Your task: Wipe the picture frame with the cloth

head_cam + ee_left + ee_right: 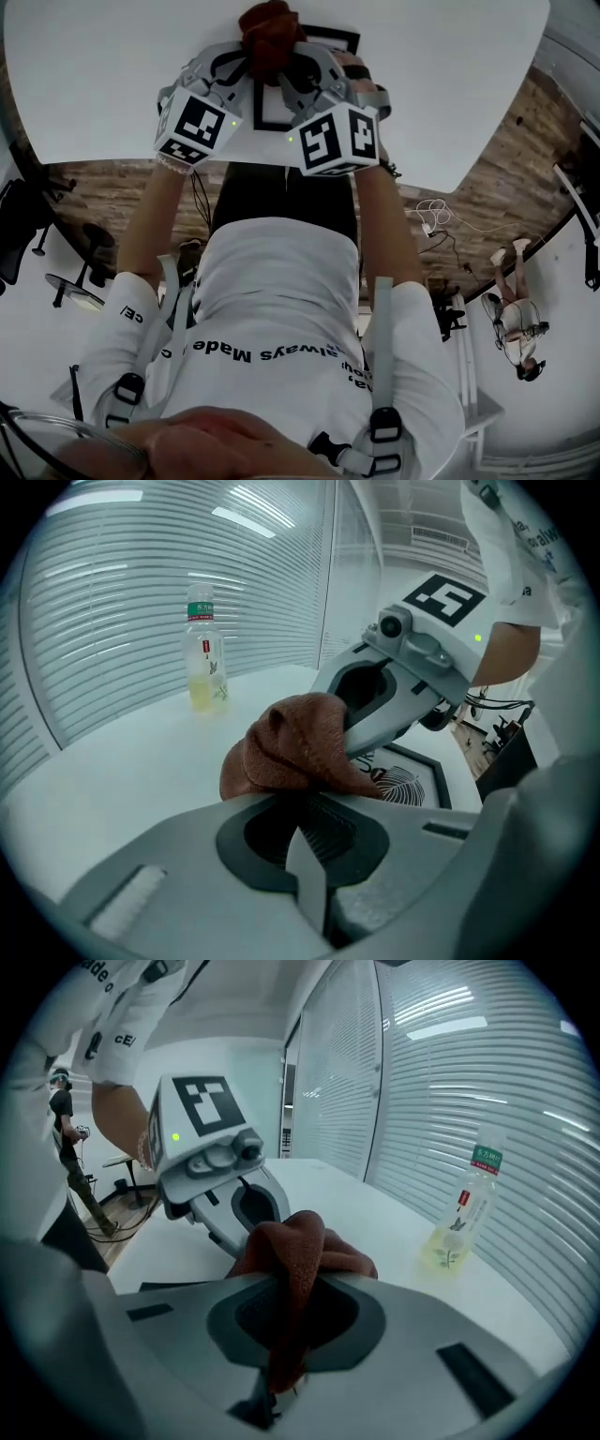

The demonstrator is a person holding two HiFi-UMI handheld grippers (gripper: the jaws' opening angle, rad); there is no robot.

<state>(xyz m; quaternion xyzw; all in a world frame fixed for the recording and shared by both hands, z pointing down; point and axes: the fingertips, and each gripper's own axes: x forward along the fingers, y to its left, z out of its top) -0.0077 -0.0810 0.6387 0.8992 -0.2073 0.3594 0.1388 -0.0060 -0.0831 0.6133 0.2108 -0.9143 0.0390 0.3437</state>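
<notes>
A brown cloth [271,26] is bunched between my two grippers, which meet over the far side of the white table [103,84]. My left gripper [248,58] and right gripper [296,60] are both shut on it. In the right gripper view a fold of the cloth [292,1269] hangs down between the jaws. From the left gripper view the cloth [291,747] sits at my jaw tips, with the right gripper [361,728] clamped on its far side. The black picture frame [326,39] lies flat under the grippers; its leaf print [408,782] shows beyond the cloth.
A clear bottle of yellowish drink [203,658] stands upright on the table near the blinds, also visible in the right gripper view as the bottle [459,1218]. Office chairs [23,220] and floor cables [436,216] lie beyond the table's near edge. A person [520,323] stands off to the right.
</notes>
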